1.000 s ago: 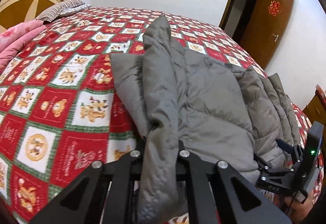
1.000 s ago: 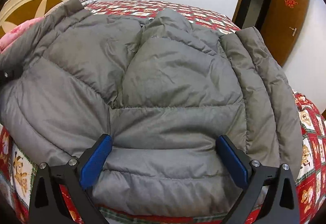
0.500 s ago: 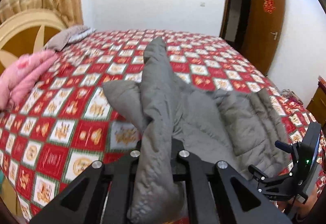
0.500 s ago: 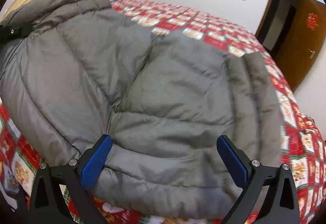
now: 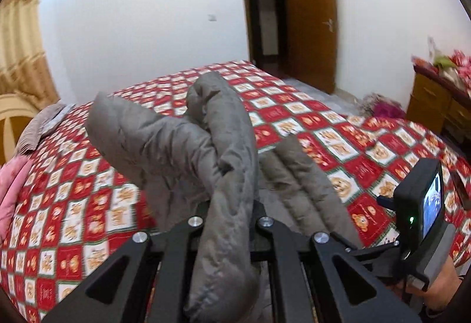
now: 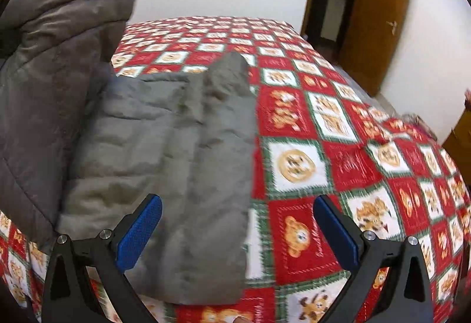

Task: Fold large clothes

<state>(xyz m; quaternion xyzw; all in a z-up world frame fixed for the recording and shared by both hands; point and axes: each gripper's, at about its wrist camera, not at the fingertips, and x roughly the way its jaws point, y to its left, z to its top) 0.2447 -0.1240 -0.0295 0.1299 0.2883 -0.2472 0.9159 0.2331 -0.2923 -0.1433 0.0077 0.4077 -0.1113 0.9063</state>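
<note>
While the grey padded jacket (image 5: 223, 152) hangs bunched and half raised, you are only partway into the fold: 1 part of it is lifted clear of the red checked bedspread (image 5: 347, 146), and the rest lies as a flattened panel on the bed in the right wrist view (image 6: 182, 152). Nothing reads as a finished, squared bundle, so I judge the carried part has yet to be laid over and smoothed.

Your left gripper (image 5: 228, 223) is clamped tight on a thick ridge of the jacket, which runs up out of the jaws and droops forward over the bed. It tilts moderately downward toward the mattress, held above it.

Your right gripper (image 6: 235, 223) stands wide apart, its 2 blue pads (image 6: 138, 234) empty; the left pad hovers over the jacket's near edge and the right pad over bare bedspread. It angles more steeply down. A hand (image 5: 438, 290) shows gripping that tool's handle at the left view's lower right.
</note>
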